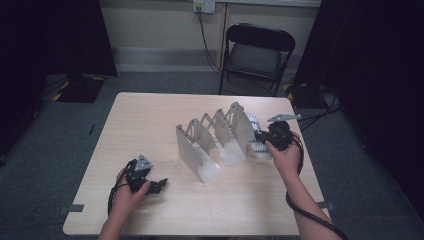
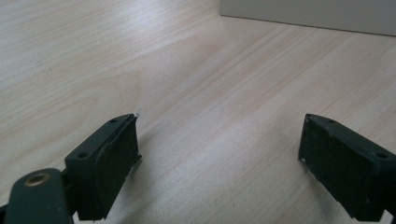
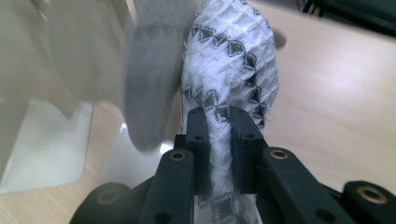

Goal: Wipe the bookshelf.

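A white knitted cloth with a dark triangle pattern (image 3: 233,70) is pinched between the jaws of my right gripper (image 3: 219,116), which is shut on it. In the high view that cloth (image 1: 255,135) hangs against the far right panel of a grey folding rack (image 1: 220,137), with my right gripper (image 1: 260,137) beside it. My left gripper (image 1: 161,185) rests low over the wooden table (image 1: 150,120) near the front left, open. Its black jaws stand wide apart over bare wood, and the left gripper (image 2: 219,140) holds nothing.
The rack's zigzag panels stand upright across the table's middle; its near panel edge (image 2: 308,11) shows ahead of the left gripper. A black folding chair (image 1: 257,50) stands beyond the table's far edge. Cables trail on the floor at the right.
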The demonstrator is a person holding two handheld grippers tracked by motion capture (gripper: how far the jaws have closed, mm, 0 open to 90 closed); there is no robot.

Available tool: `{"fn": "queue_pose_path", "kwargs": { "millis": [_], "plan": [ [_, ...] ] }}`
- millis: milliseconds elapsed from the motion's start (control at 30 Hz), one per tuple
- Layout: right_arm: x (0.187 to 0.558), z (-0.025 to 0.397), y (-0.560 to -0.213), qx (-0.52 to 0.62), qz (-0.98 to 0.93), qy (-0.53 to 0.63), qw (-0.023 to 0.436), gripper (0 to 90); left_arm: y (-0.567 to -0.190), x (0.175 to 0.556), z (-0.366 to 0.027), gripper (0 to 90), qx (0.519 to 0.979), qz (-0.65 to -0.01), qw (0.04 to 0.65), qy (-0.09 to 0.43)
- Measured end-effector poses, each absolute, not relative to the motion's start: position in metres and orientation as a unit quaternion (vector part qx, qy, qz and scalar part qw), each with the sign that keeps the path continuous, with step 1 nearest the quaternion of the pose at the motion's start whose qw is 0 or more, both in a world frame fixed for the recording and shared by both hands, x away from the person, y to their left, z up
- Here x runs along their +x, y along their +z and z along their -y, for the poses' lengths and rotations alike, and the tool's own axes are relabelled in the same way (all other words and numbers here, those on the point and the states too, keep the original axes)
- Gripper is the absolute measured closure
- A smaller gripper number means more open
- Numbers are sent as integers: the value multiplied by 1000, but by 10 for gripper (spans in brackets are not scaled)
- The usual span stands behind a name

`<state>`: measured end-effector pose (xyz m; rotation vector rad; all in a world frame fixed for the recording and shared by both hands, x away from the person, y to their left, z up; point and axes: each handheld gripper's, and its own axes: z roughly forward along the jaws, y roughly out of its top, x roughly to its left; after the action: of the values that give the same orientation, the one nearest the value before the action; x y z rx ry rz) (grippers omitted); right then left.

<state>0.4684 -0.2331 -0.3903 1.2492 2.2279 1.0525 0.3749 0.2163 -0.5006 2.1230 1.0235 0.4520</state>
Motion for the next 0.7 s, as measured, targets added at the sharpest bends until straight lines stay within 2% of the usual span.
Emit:
{"fn": "queue_pose_path", "kwargs": {
  "millis": [100, 233, 333, 700],
  "plan": [
    [471, 227, -357, 427, -792, 382, 212, 800, -501, 375, -216, 118, 825, -397, 362, 176],
    [475, 221, -332, 416, -787, 396, 226, 800, -501, 375, -216, 118, 825, -397, 362, 176],
    [478, 217, -327, 409, -790, 395, 228, 800, -501, 375, -216, 118, 824, -398, 363, 175],
    [487, 221, -359, 429, -790, 392, 197, 800, -501, 375, -216, 118, 824, -398, 363, 175]
  ]
}}
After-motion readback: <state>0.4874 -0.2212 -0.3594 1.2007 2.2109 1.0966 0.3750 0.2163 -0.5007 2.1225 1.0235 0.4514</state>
